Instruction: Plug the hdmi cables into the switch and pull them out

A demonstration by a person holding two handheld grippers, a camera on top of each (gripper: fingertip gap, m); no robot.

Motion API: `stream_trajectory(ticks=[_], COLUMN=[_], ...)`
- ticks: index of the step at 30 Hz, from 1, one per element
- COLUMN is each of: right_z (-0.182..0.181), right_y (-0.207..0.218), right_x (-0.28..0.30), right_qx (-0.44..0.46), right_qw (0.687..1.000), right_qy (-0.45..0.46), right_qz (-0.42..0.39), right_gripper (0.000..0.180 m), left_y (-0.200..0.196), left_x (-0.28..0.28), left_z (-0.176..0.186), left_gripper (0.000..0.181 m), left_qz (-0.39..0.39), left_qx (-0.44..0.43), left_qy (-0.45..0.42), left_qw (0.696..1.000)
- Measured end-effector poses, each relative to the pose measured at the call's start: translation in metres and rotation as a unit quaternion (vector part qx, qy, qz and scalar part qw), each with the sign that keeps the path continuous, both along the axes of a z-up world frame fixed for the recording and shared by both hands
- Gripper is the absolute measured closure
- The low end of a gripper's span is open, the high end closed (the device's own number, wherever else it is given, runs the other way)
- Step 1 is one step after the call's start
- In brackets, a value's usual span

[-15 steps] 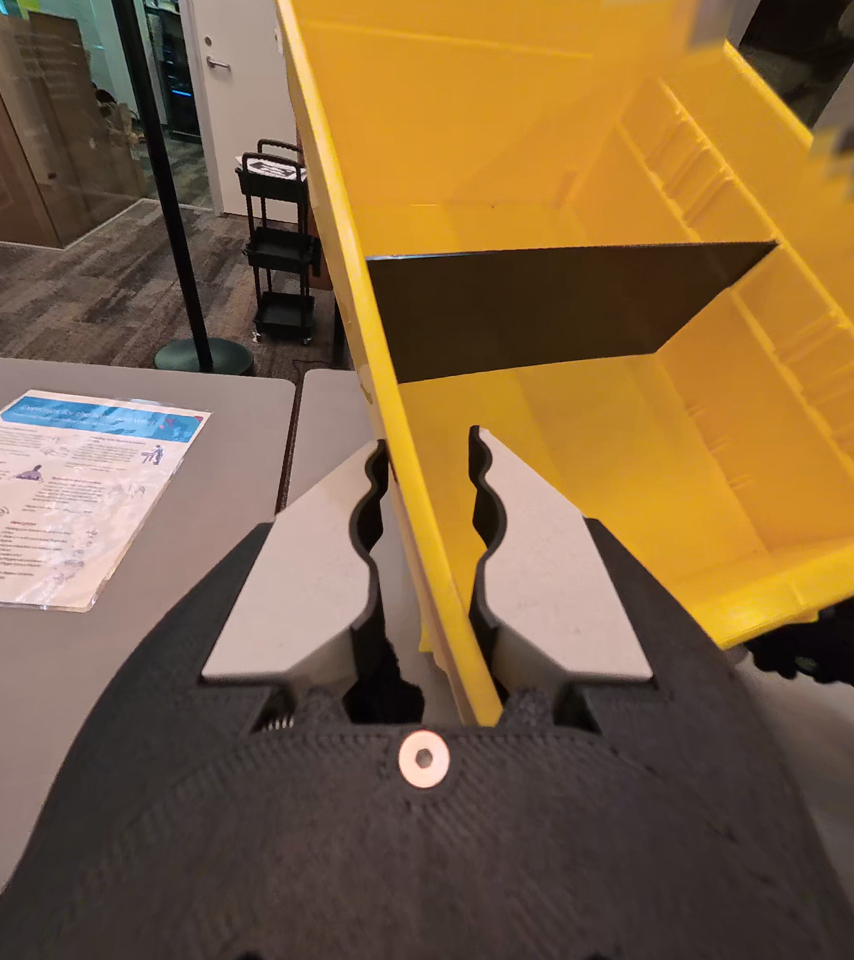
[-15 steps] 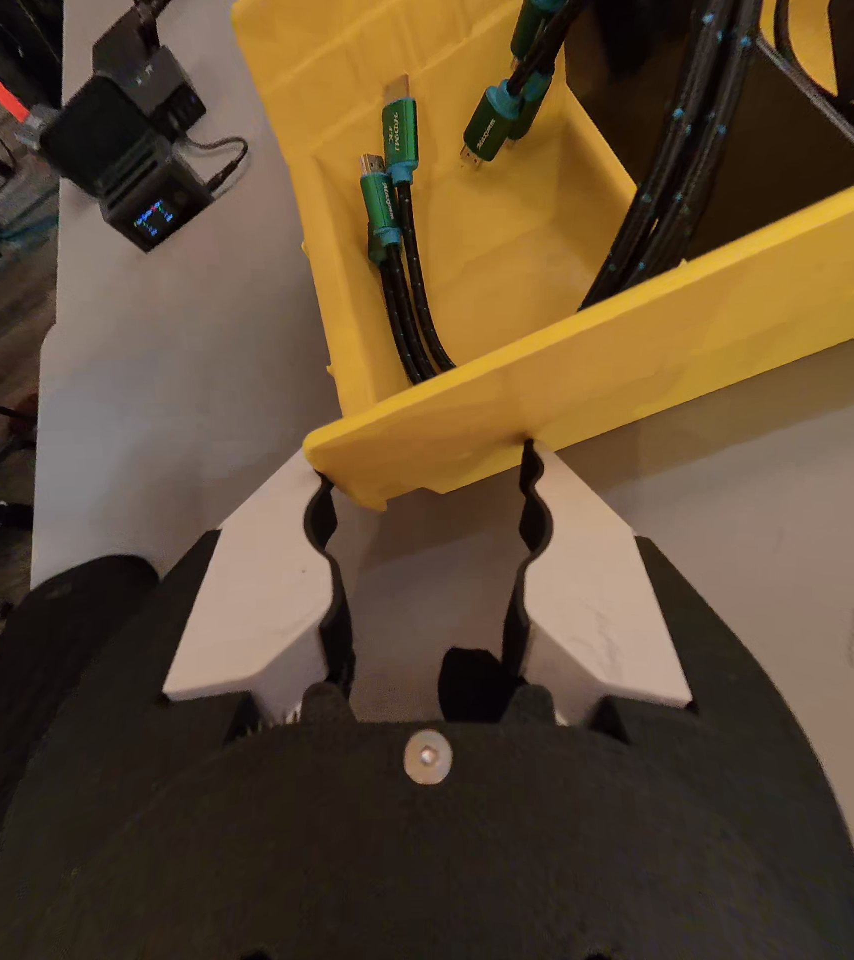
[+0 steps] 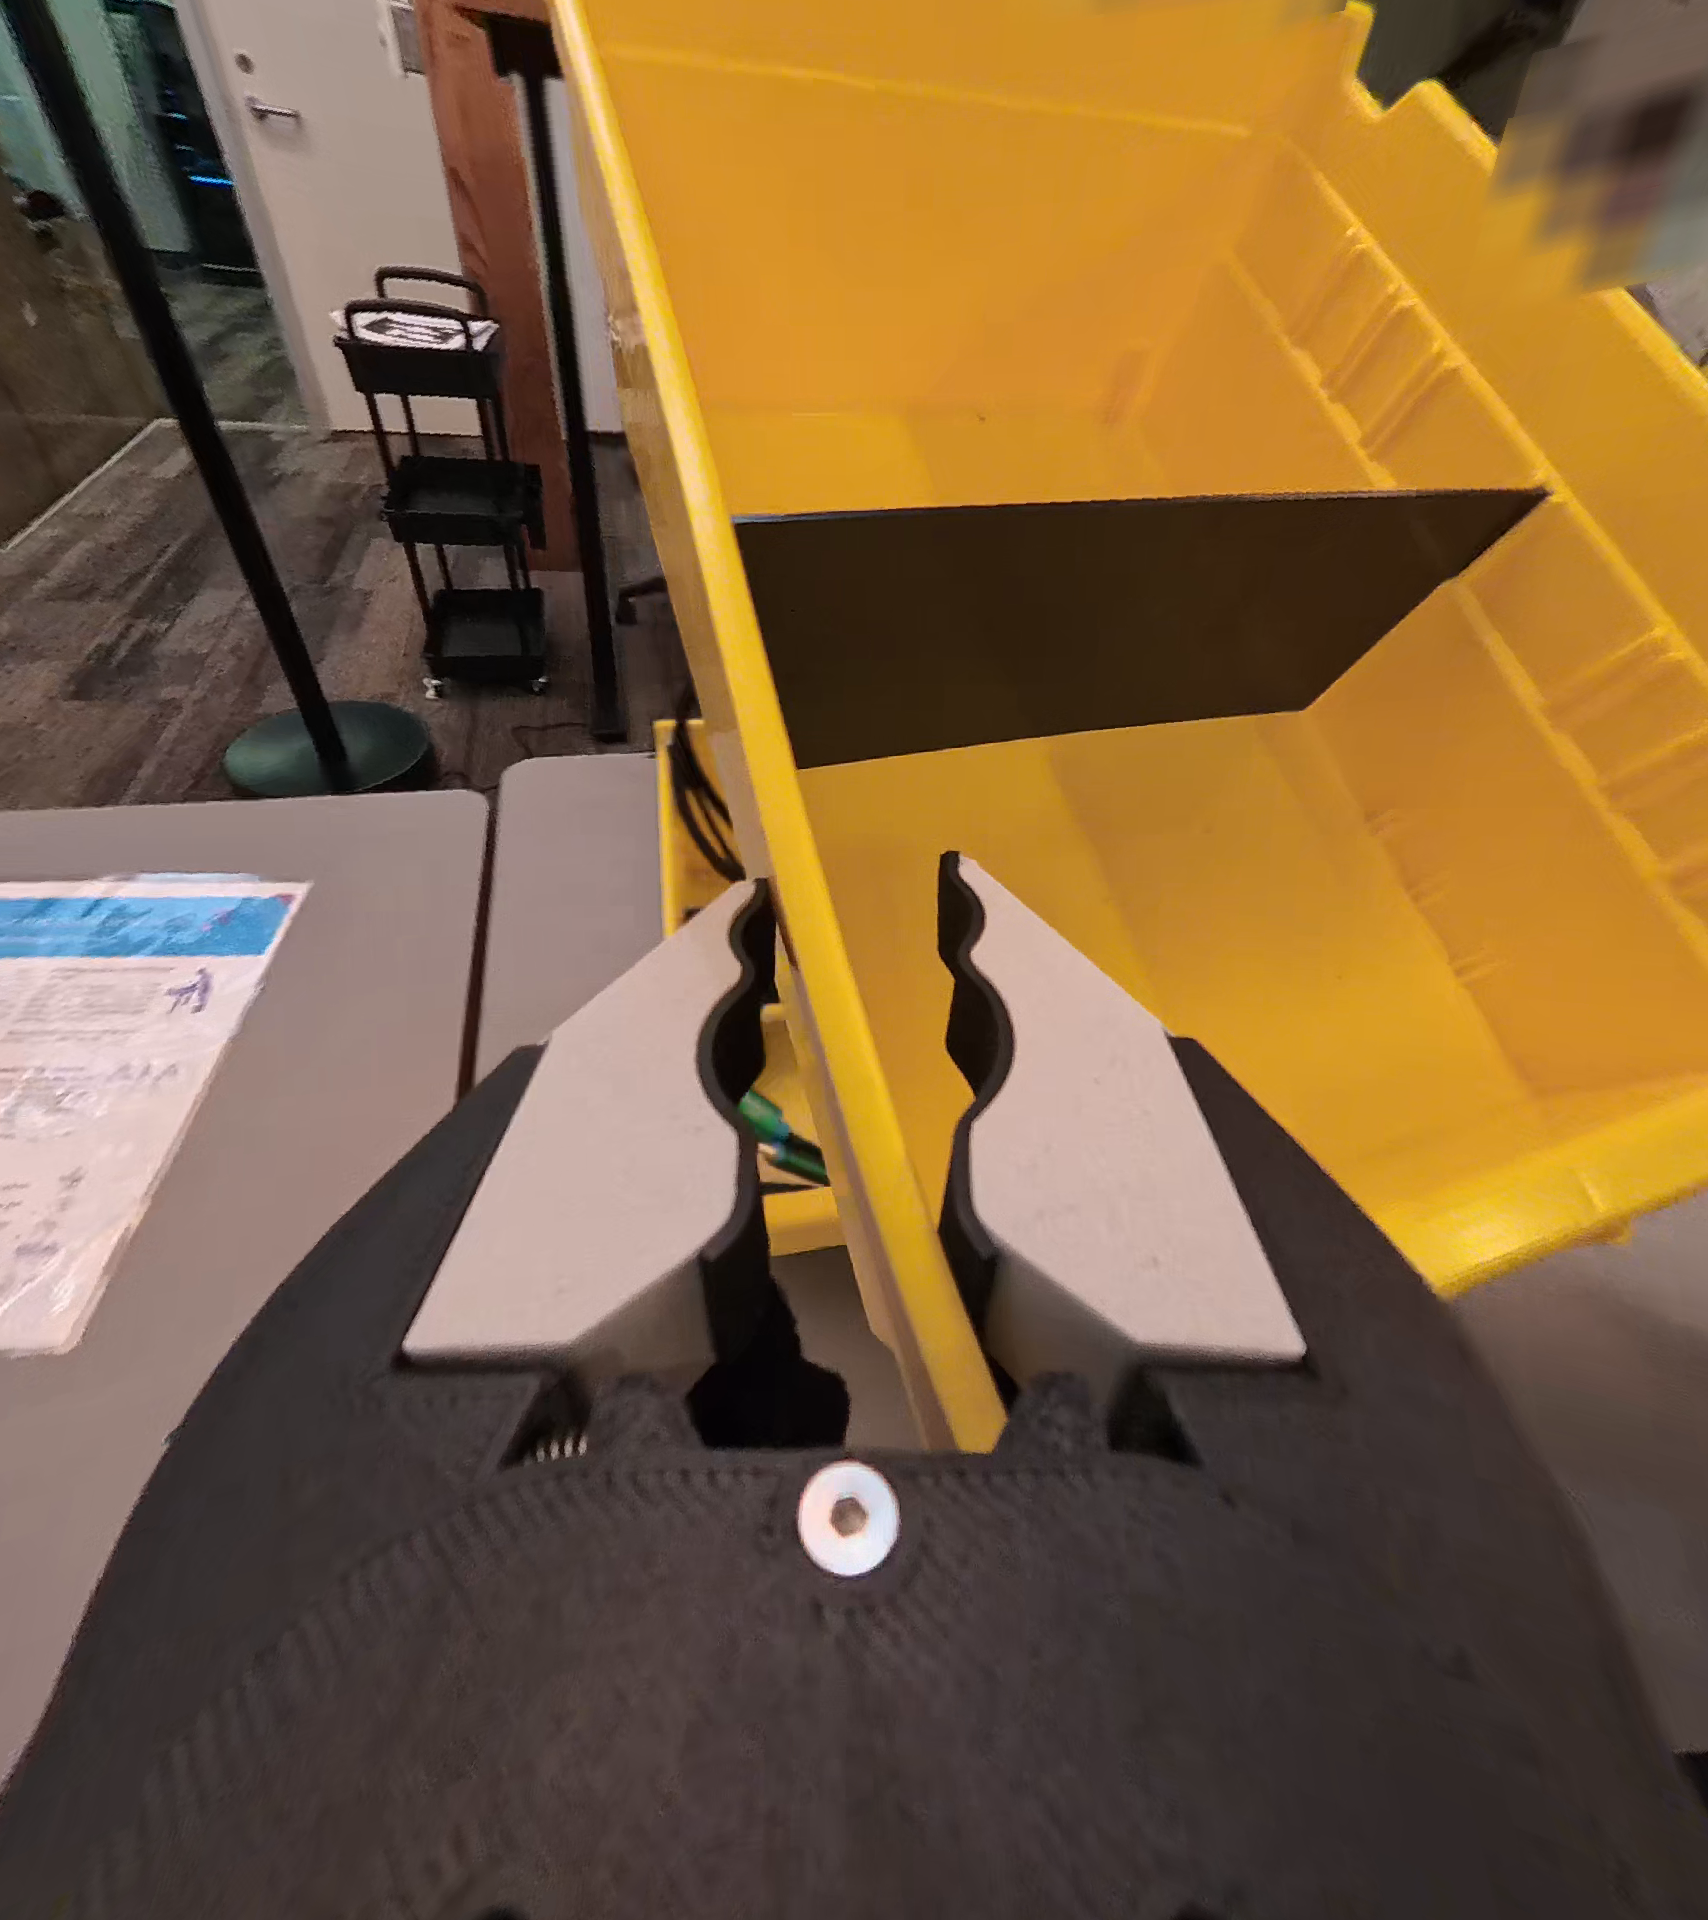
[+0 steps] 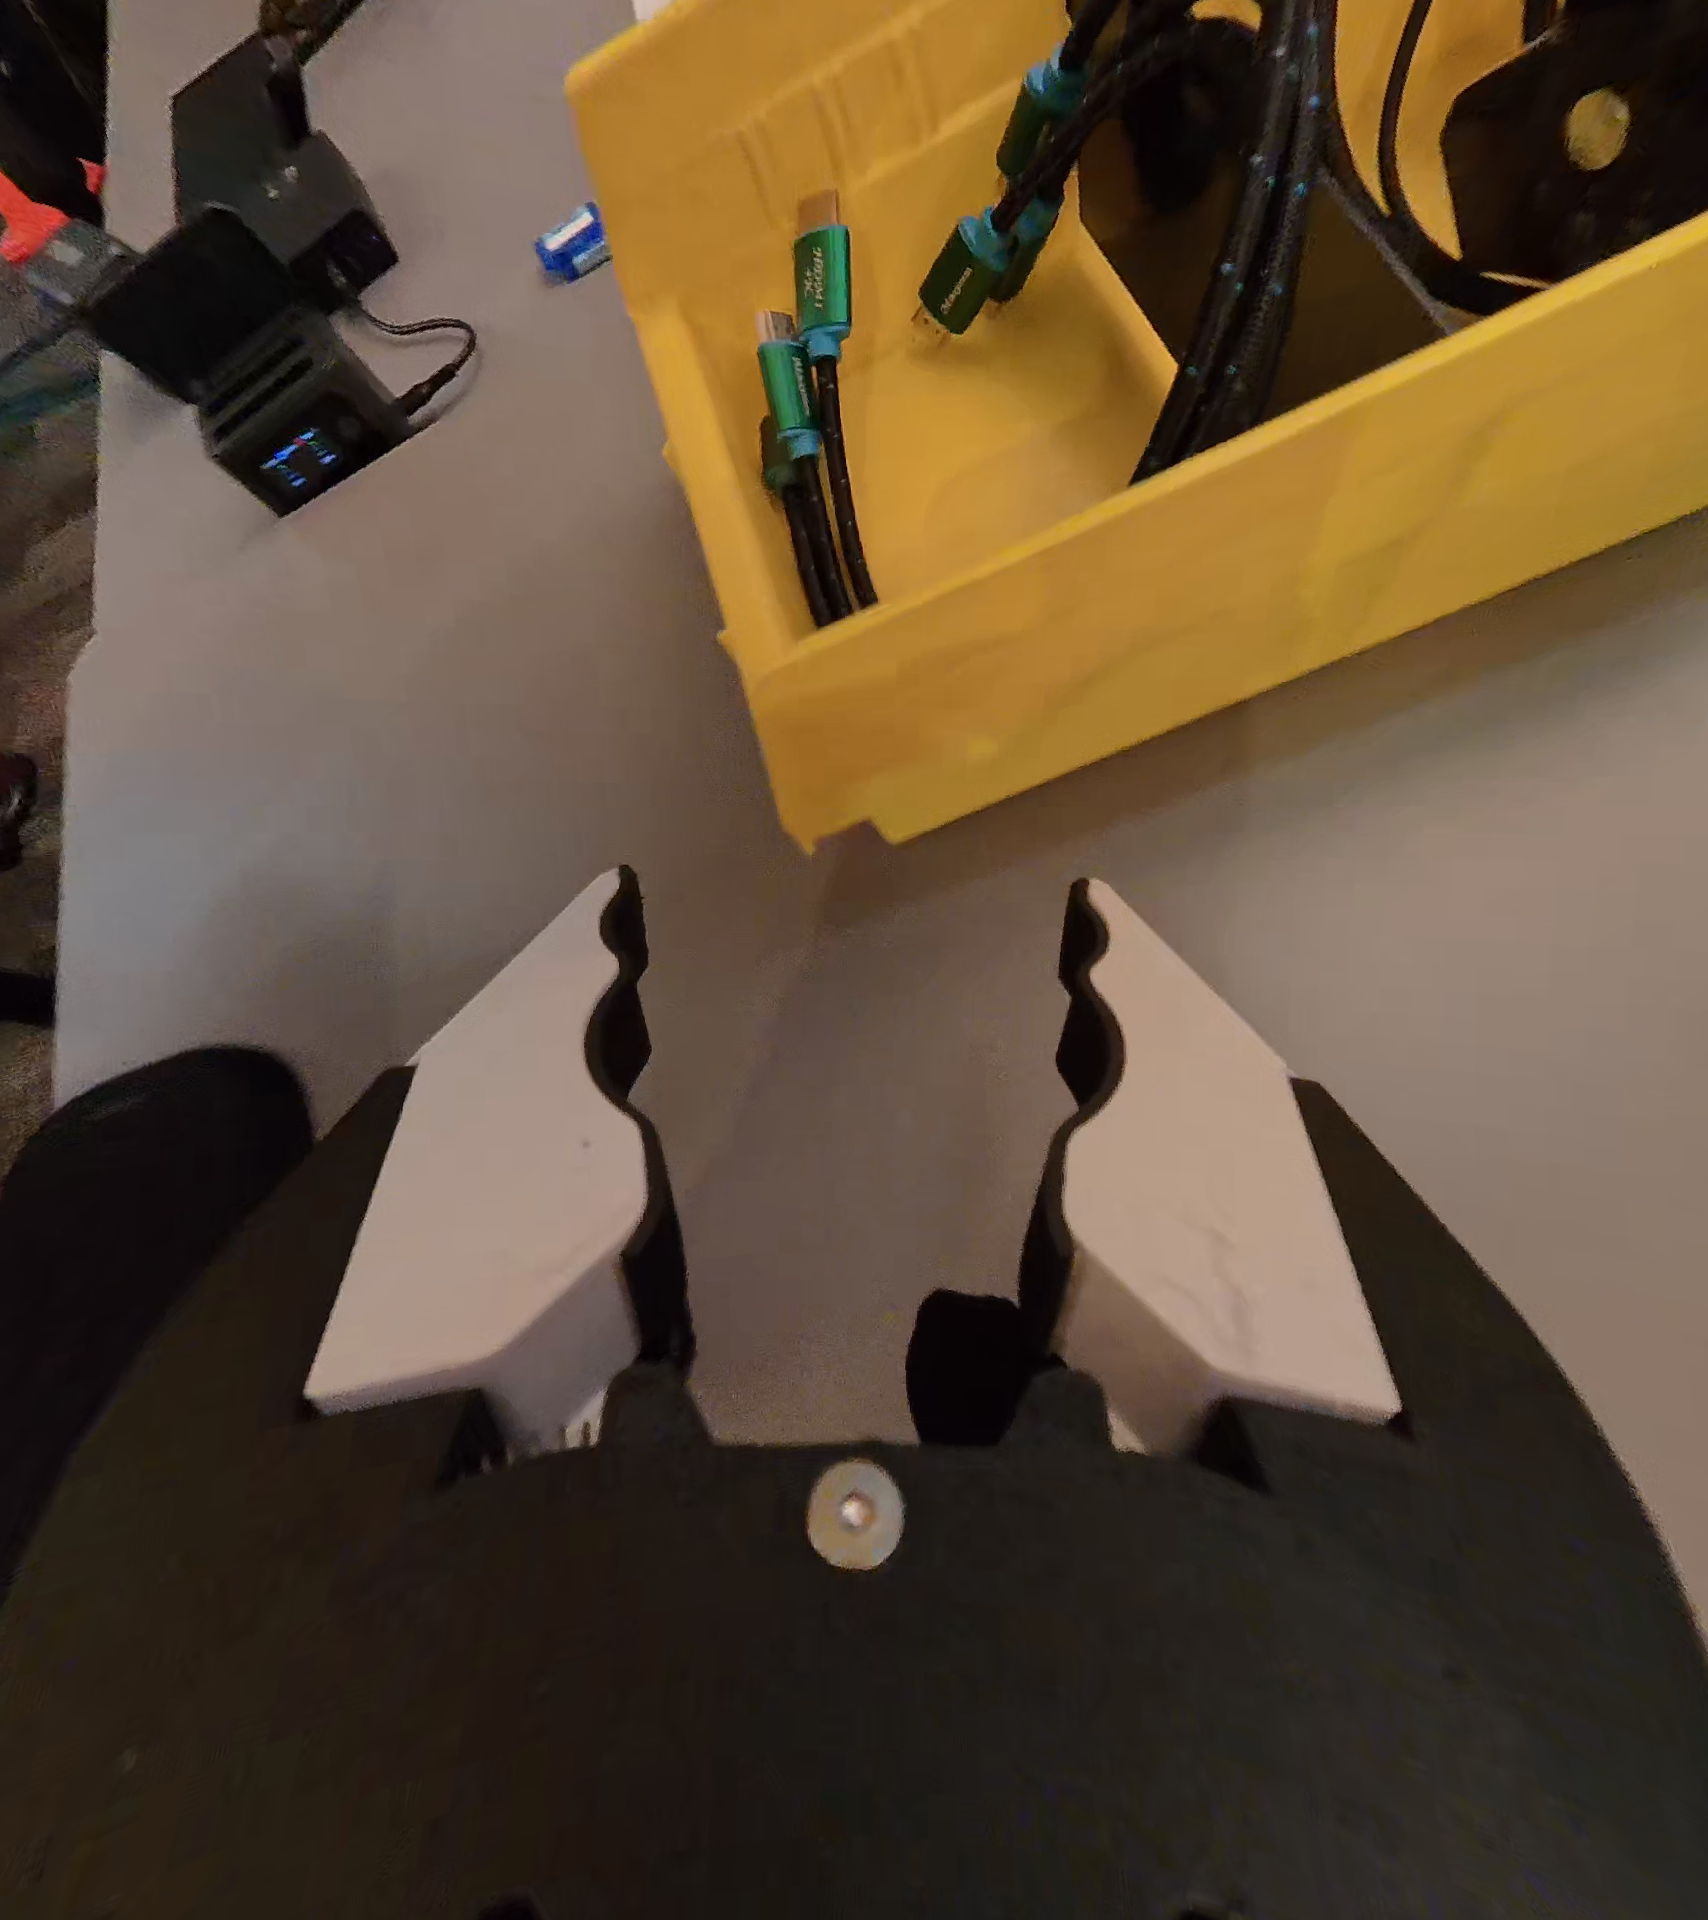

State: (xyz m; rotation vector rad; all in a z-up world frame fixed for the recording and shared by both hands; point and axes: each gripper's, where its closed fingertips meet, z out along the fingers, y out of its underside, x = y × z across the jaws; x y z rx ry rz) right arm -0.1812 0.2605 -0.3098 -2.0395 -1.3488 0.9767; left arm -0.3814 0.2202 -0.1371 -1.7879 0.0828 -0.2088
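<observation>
My left gripper [image 3: 845, 894] has its pale, wavy-edged fingers [image 3: 621, 1132] nipped onto the thin side wall of an empty yellow plastic bin [image 3: 1193, 935], which hangs tilted in the air; the smooth wall runs down between the pads to the black, ribbed printed body. A flat black divider [image 3: 1089, 613] crosses the bin, and ribbed slots line its far wall. Below and behind that wall I glimpse a second yellow bin [image 4: 1193, 644] with green plug ends, mostly hidden. My right gripper [image 4: 855, 883] is spread wide and holds nothing, hovering over the matte grey table [image 4: 414, 675] just short of that second bin's corner. In it lie the hdmi cables [image 4: 834, 488], black braided cord with glossy green metal plugs; more loop over a black divider, cut off by the frame's top. I cannot pick out the switch for certain: boxy black devices [image 4: 258, 343] sit at the table's far left, one with a small lit screen. A laminated sheet [image 3: 50, 1101] lies blurred at left.
</observation>
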Motion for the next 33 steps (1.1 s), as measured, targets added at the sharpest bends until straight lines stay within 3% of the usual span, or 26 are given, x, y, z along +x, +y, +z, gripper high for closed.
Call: stream_trajectory(ticks=[8, 18, 25, 33], right_z=[0.037, 0.017, 0.015, 0.019], right_y=[-0.044, -0.081, -0.08, -0.064], right_x=[0.136, 0.332, 0.418, 0.489], right_qx=[-0.005, -0.052, -0.052, -0.039], right_qw=[0.999, 0.996, 0.991, 0.967], right_qy=[-0.006, -0.067, -0.055, 0.006], right_qz=[0.041, -0.011, -0.106, -0.25], right_gripper=[0.11, 0.111, 0.111, 0.111], left_y=[0.006, 0.009, 0.038, 0.087], left_x=[0.109, 0.293, 0.405, 0.509], left_z=[0.005, -0.047, -0.097, -0.145], left_gripper=[0.151, 0.152, 0.151, 0.15], left_qz=[-0.157, -0.346, -0.403, -0.404], left_qx=[-0.025, -0.098, -0.156, -0.199], left_qy=[0.058, 0.097, 0.087, 0.084], left_qw=[0.986, 0.928, 0.898, 0.889])
